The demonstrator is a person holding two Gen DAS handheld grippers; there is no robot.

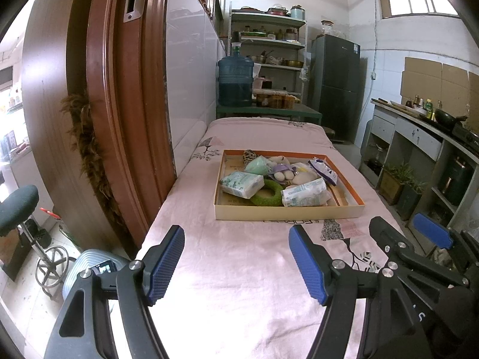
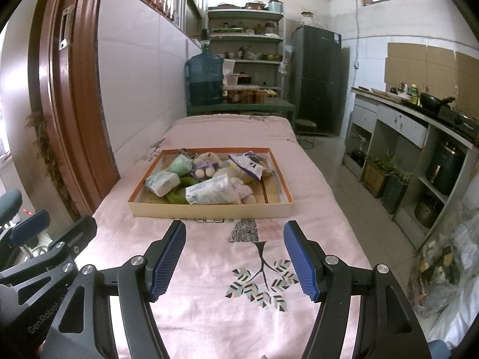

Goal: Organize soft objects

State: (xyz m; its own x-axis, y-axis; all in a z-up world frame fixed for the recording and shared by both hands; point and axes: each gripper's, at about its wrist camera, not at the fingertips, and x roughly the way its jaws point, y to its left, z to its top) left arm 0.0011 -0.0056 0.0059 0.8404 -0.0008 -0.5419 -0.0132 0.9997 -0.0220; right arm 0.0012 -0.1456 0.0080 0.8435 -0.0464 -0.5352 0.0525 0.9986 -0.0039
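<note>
A shallow cardboard tray (image 1: 287, 213) (image 2: 209, 210) with an orange rim sits on a pink-sheeted bed. It holds several soft things: tissue packs (image 1: 242, 183) (image 2: 163, 182), a green ring (image 1: 266, 194), a small plush toy (image 1: 281, 169) (image 2: 206, 166), a mint pouch (image 1: 258, 165) and a purple-white bag (image 1: 324, 171) (image 2: 250, 161). My left gripper (image 1: 236, 264) is open and empty, above the sheet in front of the tray. My right gripper (image 2: 235, 258) is open and empty, also short of the tray. The right gripper shows at the right edge of the left wrist view (image 1: 431, 233).
The bed (image 2: 209, 269) runs along a tiled wall and a brown door frame (image 1: 119, 104) on the left. A water jug (image 1: 235, 80), shelves and a fridge (image 1: 335, 86) stand beyond. A counter (image 2: 419, 119) with pots and potted plants lines the right aisle.
</note>
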